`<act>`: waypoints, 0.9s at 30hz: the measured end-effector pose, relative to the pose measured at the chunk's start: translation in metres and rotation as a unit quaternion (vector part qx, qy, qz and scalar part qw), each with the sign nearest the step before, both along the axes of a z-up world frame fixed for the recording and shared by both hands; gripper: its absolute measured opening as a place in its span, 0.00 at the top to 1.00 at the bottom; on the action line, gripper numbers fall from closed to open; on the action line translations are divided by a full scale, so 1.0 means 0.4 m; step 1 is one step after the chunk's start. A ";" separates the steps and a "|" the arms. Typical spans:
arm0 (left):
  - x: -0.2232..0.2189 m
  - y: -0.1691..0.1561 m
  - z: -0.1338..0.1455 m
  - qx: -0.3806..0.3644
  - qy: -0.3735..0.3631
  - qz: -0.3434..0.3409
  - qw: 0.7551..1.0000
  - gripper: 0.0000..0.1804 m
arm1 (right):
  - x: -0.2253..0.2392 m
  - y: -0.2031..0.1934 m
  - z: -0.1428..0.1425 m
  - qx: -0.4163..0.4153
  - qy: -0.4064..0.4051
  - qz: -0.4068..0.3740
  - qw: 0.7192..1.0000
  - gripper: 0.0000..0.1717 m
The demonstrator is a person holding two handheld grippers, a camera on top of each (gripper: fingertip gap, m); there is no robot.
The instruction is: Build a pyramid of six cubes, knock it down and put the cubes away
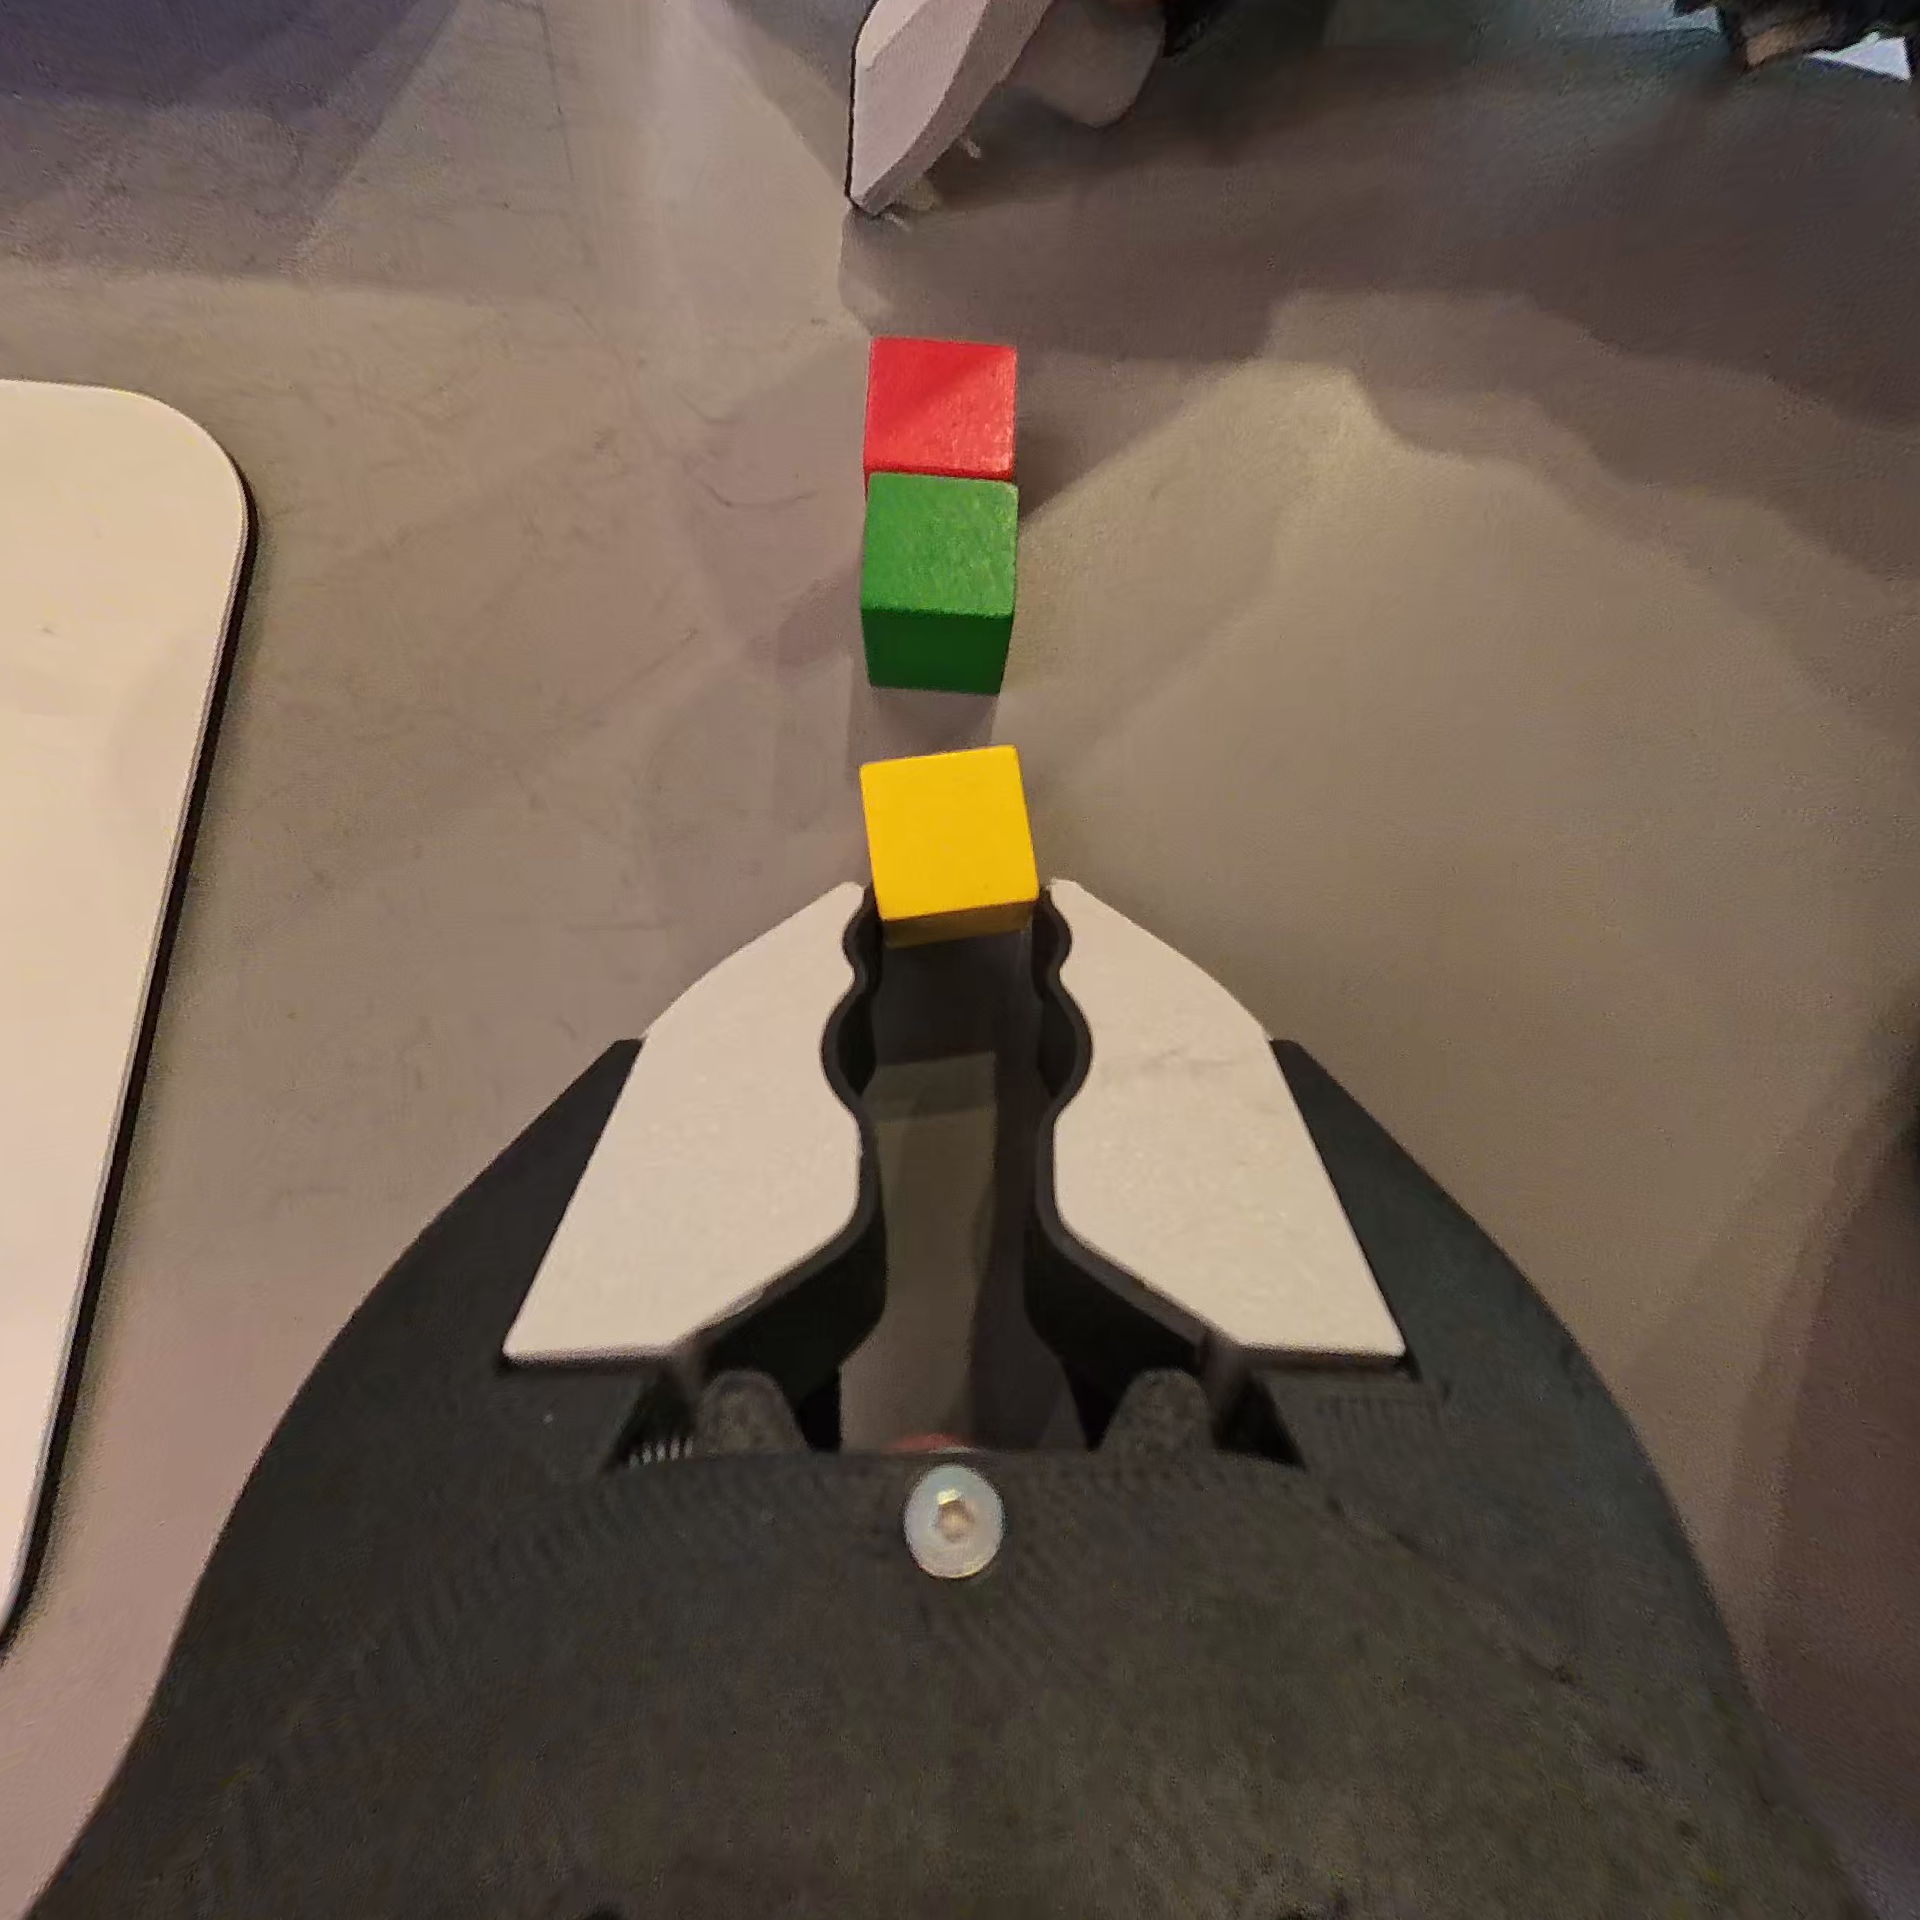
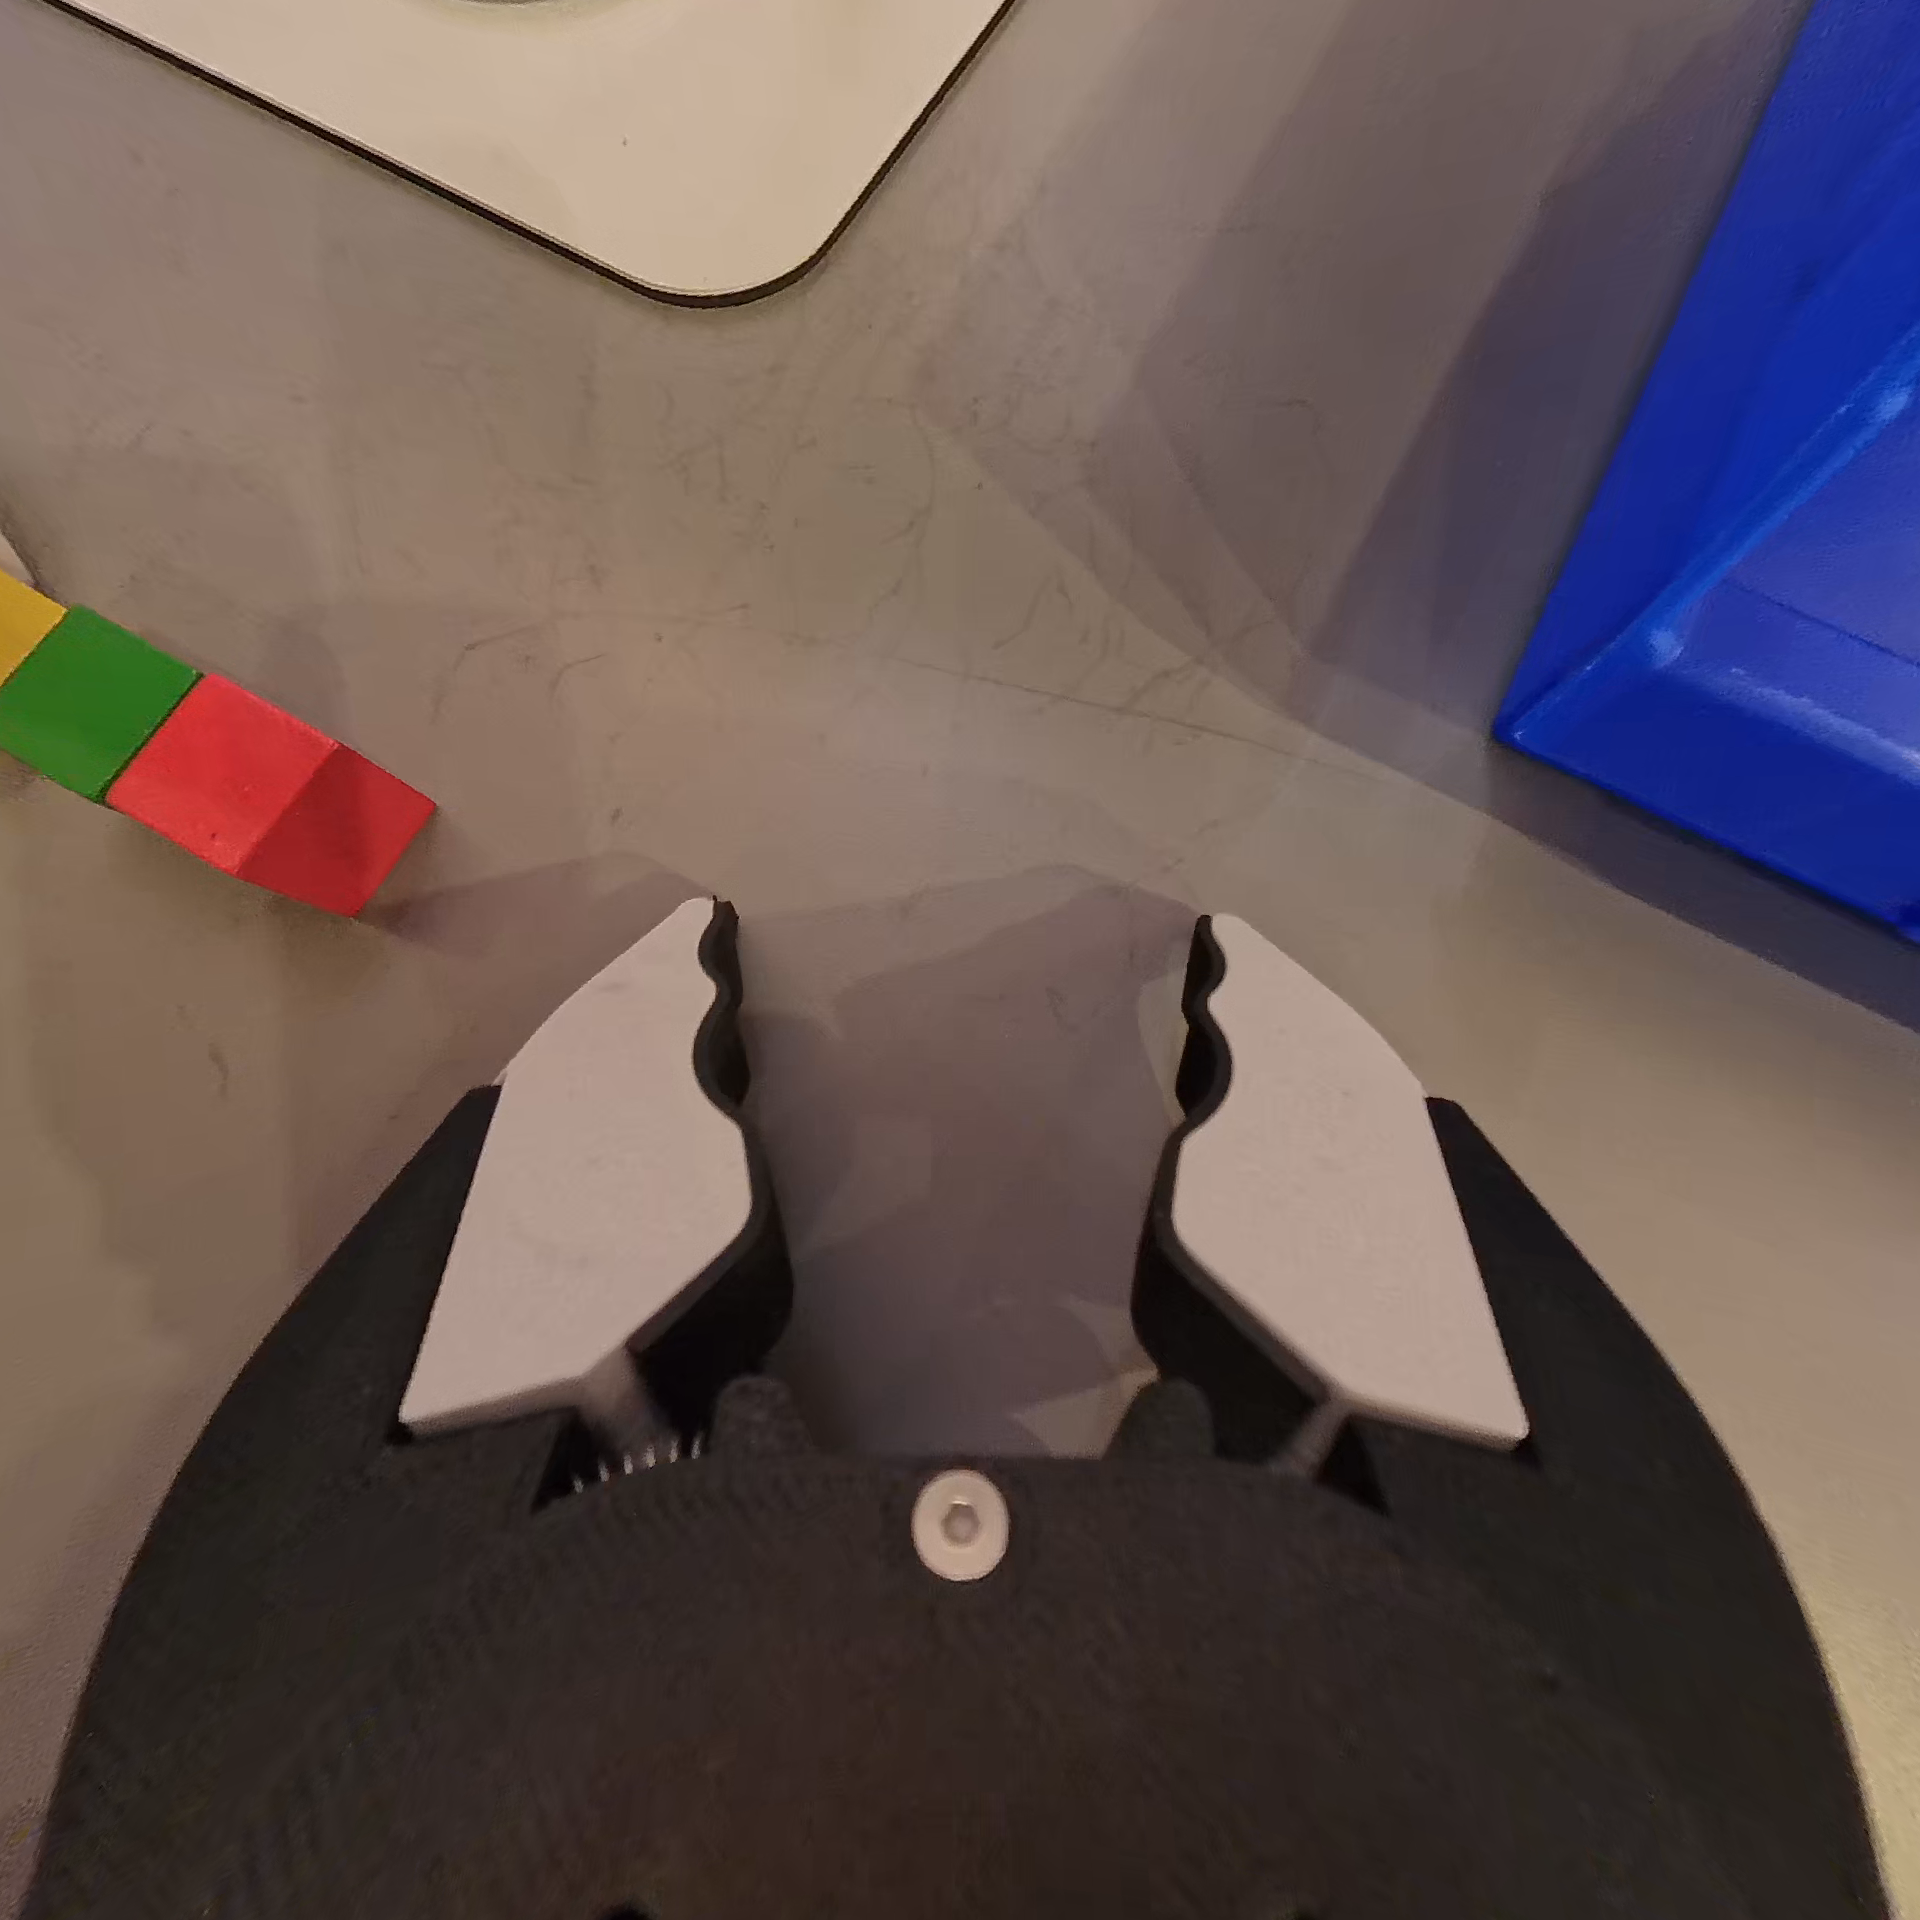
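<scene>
Cubes are being observed in a row on the grey table (image 1: pixel 1455 727): the red cube (image 1: pixel 940 405) and green cube (image 1: pixel 938 577) are touching, while the yellow cube (image 1: pixel 951 831) is being held at its near end between the narrowed fingertips of the left gripper (image 1: pixel 953 904), just apart from the green one. The right gripper (image 2: pixel 966 925) is being held wide with nothing between its jaws, over bare table between the red cube and a blue bin (image 2: pixel 1766 623); a white board (image 2: pixel 623 135) is lying beyond.

yellow cube (image 1: pixel 948 831), green cube (image 1: pixel 938 577), red cube (image 1: pixel 940 405), grey table (image 1: pixel 1455 623), blue bin (image 2: pixel 1766 571), white board (image 1: pixel 94 831)
</scene>
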State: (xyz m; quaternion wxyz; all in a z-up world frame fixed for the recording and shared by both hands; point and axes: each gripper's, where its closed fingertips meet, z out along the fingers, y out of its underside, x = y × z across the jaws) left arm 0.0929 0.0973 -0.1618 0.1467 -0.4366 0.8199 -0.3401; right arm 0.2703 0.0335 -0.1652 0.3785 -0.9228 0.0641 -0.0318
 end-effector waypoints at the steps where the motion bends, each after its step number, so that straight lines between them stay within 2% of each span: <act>1: 0.003 -0.001 0.000 -0.001 0.000 -0.003 1.000 0.85 | 0.000 0.000 0.000 0.000 0.000 0.000 1.000 0.52; 9: 0.027 -0.011 0.000 -0.007 0.002 -0.038 0.999 0.85 | 0.000 0.000 0.000 0.000 0.000 0.000 1.000 0.52; 27: 0.050 -0.022 -0.002 -0.013 0.004 -0.070 0.997 0.85 | 0.001 -0.001 0.000 0.000 0.000 0.000 1.000 0.52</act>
